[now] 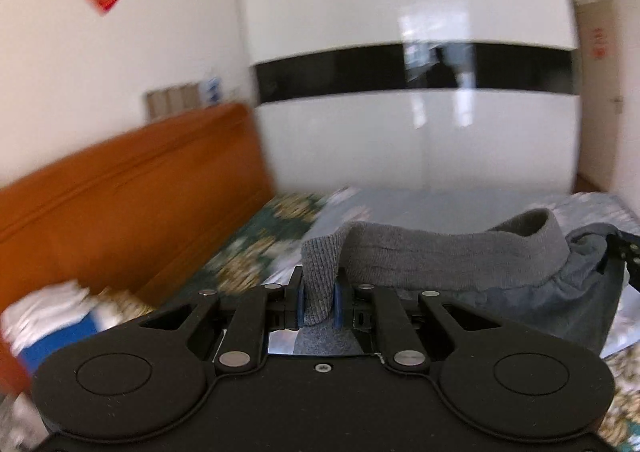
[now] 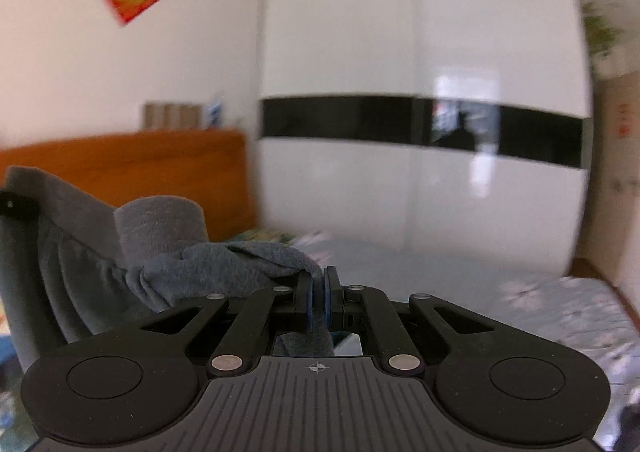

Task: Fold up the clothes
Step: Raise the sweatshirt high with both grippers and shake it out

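Clamping grey garment (image 1: 440, 256) — left gripper (image 1: 319, 306), right gripper (image 2: 319, 306), both closed tight

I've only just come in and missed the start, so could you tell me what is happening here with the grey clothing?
A person is holding up a grey garment over a bed, one hand-held gripper on each end. The left hand-held gripper is shut on its ribbed grey band, and the right hand-held gripper pinches the darker fabric. The cloth hangs slack between them, lifted off the patterned bedspread, not yet folded. A white wardrobe stands behind.
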The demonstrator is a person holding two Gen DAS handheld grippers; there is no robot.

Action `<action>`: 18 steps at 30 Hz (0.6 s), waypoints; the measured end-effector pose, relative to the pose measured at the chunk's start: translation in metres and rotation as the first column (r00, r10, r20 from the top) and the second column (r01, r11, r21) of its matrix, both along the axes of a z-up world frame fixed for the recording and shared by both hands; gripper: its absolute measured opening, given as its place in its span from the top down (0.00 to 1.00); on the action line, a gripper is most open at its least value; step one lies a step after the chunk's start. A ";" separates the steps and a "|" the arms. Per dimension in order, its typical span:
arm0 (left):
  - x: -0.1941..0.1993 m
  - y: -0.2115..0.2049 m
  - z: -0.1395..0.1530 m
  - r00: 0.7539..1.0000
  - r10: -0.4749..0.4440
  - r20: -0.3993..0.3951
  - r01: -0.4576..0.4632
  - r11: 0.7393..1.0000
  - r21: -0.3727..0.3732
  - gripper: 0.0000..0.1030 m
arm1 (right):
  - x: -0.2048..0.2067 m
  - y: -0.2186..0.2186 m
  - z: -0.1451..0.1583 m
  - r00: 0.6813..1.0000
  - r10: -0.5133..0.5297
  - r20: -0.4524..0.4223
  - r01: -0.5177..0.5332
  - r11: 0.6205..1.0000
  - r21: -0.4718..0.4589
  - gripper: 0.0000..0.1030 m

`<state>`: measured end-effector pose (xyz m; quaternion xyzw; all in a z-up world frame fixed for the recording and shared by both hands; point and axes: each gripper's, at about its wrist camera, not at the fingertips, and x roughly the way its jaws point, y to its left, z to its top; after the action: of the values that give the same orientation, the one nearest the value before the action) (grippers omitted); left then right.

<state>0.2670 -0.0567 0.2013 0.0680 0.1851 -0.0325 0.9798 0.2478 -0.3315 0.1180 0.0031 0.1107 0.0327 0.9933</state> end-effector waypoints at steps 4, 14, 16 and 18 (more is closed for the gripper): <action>0.012 -0.043 0.018 0.994 -0.104 0.043 0.104 0.995 -0.007 0.89 | -0.037 -0.064 0.035 0.982 -0.162 0.096 0.163 0.987 0.001 0.96; 0.021 -0.135 0.049 0.957 -0.262 0.126 0.274 0.957 -0.091 0.89 | -0.147 -0.137 0.131 0.876 -0.319 0.362 0.381 0.918 -0.113 0.96; 0.023 -0.154 0.055 0.946 -0.291 0.145 0.308 0.946 -0.106 0.89 | -0.161 -0.136 0.135 0.872 -0.315 0.374 0.385 0.914 -0.129 0.96; 0.025 -0.172 0.061 0.933 -0.320 0.163 0.341 0.932 -0.120 0.89 | -0.167 -0.130 0.130 0.878 -0.300 0.372 0.379 0.911 -0.160 0.96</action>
<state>0.2916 -0.2286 0.2625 0.0283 0.0983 -0.2059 0.9732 0.0804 -0.4616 0.2480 -0.0971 -0.0615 -0.1559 0.9811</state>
